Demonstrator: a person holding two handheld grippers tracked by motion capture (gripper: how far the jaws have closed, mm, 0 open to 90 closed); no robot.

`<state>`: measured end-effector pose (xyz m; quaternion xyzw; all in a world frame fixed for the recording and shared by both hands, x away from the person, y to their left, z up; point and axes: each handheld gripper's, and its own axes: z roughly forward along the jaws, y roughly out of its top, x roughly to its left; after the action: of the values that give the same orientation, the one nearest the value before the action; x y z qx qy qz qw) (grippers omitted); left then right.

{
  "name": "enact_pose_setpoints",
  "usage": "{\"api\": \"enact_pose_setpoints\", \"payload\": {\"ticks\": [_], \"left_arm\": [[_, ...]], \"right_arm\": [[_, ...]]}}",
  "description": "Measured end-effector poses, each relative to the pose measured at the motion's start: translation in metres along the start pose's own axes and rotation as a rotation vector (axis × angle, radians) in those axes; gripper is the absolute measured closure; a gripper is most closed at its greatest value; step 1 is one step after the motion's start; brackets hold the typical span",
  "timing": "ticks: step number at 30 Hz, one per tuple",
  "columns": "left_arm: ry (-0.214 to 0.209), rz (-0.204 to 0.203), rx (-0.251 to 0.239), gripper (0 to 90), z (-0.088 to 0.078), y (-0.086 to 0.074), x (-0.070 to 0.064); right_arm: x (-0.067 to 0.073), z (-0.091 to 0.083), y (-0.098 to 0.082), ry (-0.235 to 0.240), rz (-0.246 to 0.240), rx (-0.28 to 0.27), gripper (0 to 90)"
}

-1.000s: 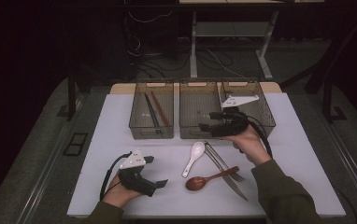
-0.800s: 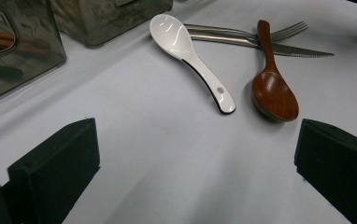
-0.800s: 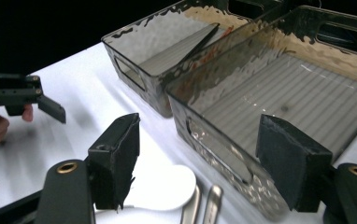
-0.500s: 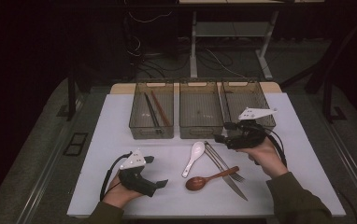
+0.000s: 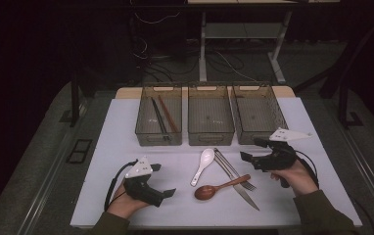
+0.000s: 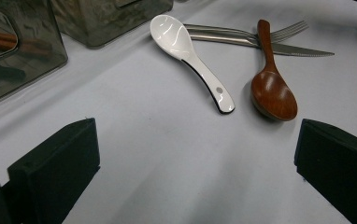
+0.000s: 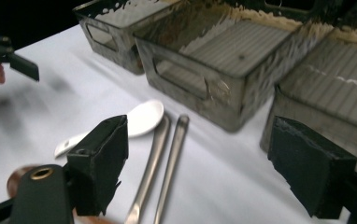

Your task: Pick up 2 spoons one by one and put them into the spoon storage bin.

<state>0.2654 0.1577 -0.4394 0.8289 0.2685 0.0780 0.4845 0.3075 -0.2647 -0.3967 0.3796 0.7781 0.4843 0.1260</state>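
High view: the right gripper [image 5: 249,150], jaws wide and just opening further with nothing between them, hovers right of the fork [image 5: 234,170] and knife [image 5: 241,188]. Left gripper view: the left gripper [image 6: 195,175] stands wide, empty, near the white spoon [image 6: 190,56] and wooden spoon [image 6: 271,88]. Right gripper view: the utensil handles [image 7: 160,163] lie between the jaws, untouched, near the middle bin [image 7: 214,70].

From my seat I list three bins [image 5: 211,128] abreast at the table's [image 5: 116,147] far side, chopsticks [image 5: 164,117] in the leftmost; before them a ceramic spoon [image 5: 202,166], then fork [image 5: 230,168] and knife [image 5: 238,185] crossed by a wooden spoon [image 5: 218,188]; grippers flanking.
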Motion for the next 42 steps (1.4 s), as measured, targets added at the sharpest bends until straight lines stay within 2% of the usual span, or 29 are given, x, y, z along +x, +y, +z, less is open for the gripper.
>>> {"api": "enact_pose_setpoints", "payload": {"ticks": [5,14,17,20,24,28,30,34,37,40,42], "left_arm": [[0.003,-0.001,-0.002,0.0,-0.001,0.001,-0.001],[0.01,0.002,0.003,0.0,0.0,0.001,-0.001],[0.013,0.0,0.004,0.0,0.0,0.002,-0.002],[0.019,0.005,0.004,0.3,0.001,0.003,-0.004],[0.03,0.003,0.018,3.6,0.002,0.004,-0.005],[0.047,0.011,0.022,16.1,0.005,0.007,-0.007],[0.036,0.008,0.017,23.4,0.006,0.01,-0.008],[0.019,-0.008,0.016,44.3,0.012,0.016,-0.007],[0.004,0.002,0.018,57.3,0.019,0.022,-0.007],[-0.011,0.012,0.026,66.5,0.027,0.029,-0.008],[-0.03,0.007,0.037,74.3,0.034,0.032,-0.008]], "right_arm": [[-0.001,-0.01,-0.021,-0.016,-0.011,0.012,16.7],[-0.006,-0.03,-0.055,-0.011,0.035,-0.024,16.6],[-0.008,-0.035,-0.064,-0.013,0.037,-0.027,16.6],[-0.009,-0.038,-0.07,-0.036,0.026,-0.018,16.6],[-0.01,-0.039,-0.073,-0.036,0.039,-0.012,16.6],[-0.008,-0.037,-0.073,-0.037,0.029,-0.006,16.6],[-0.008,-0.036,-0.073,-0.034,0.027,-0.003,16.6],[-0.008,-0.034,-0.073,-0.033,0.022,0.01,16.6],[-0.008,-0.034,-0.073,-0.036,0.019,0.01,16.6],[-0.008,-0.034,-0.074,-0.039,0.026,0.009,16.6],[-0.008,-0.034,-0.074,-0.041,0.023,0.01,16.6]]}}
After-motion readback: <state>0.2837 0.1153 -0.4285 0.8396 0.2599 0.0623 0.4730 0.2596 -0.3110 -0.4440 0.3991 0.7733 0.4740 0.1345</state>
